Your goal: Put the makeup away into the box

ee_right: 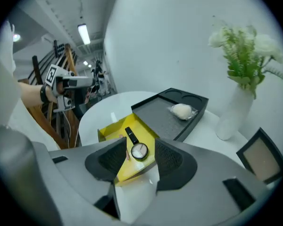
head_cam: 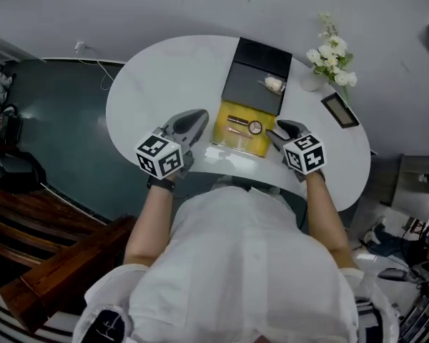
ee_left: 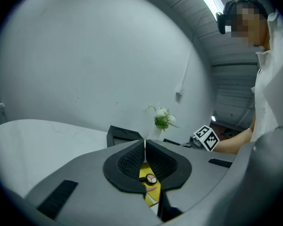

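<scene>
A shallow yellow box (head_cam: 227,141) sits near the front edge of a white rounded counter (head_cam: 164,77), directly ahead of the person. Inside it lie a round compact (head_cam: 255,127), a dark tube (head_cam: 237,120) and a slim pinkish stick (head_cam: 236,130), so most of the makeup appears to be already in a box. Touching the yellow box's far side is a larger black box (head_cam: 254,95), open, with a white puff in a clear wrapper (head_cam: 274,83) resting near its back right corner; whether the puff belongs there or counts as put away cannot be told. The right tongs (head_cam: 275,133) hover just above the yellow box's right edge, tilted downward, their jaws spread with nothing between them; the compact shows through the gap, which suggests either a fresh release or a line-up for another pick. The left tongs (head_cam: 197,120) hang just left of the yellow box, roughly level, jaws pressed together and empty, likely parked out of the way while the right side works. Further right on the counter stand a white vase of pale flowers (head_cam: 329,56) and a small dark frame (head_cam: 339,110), well apart from the boxes. The person's white sleeves fill the foreground.
</scene>
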### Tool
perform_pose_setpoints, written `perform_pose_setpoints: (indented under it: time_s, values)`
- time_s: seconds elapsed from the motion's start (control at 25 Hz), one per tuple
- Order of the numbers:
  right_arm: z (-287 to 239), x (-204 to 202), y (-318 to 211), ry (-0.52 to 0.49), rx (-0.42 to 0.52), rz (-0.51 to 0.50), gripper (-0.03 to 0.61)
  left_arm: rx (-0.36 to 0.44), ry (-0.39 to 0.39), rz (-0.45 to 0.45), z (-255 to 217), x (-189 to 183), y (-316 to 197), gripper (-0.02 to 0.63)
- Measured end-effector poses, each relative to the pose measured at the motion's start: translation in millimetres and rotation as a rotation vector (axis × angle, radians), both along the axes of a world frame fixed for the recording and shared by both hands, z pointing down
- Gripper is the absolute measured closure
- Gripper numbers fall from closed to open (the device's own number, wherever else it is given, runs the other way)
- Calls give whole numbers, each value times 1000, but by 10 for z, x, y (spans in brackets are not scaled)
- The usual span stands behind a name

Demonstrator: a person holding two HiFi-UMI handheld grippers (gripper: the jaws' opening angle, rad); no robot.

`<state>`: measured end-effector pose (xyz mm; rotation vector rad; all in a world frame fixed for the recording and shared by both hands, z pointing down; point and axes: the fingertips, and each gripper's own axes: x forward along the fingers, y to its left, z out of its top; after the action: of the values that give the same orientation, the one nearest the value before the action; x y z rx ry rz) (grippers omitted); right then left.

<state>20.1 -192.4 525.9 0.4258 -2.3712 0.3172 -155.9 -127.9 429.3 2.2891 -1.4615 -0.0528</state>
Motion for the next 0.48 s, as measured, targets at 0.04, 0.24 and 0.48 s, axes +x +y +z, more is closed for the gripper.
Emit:
perform_pose_setpoints:
  time_s: [0.04, 0.24, 0.48]
  values:
    - [-86, 52, -23, -51, -2, 41, 397, 8, 0, -2, -32, -17, 11, 591]
    - [-502, 392, -92, -257, 11, 210, 443, 47, 1, -29, -194, -137, 73, 591]
    - [-901, 781, -48, -412, 133, 340, 518, 94, 1, -39, -361, -205, 104, 591]
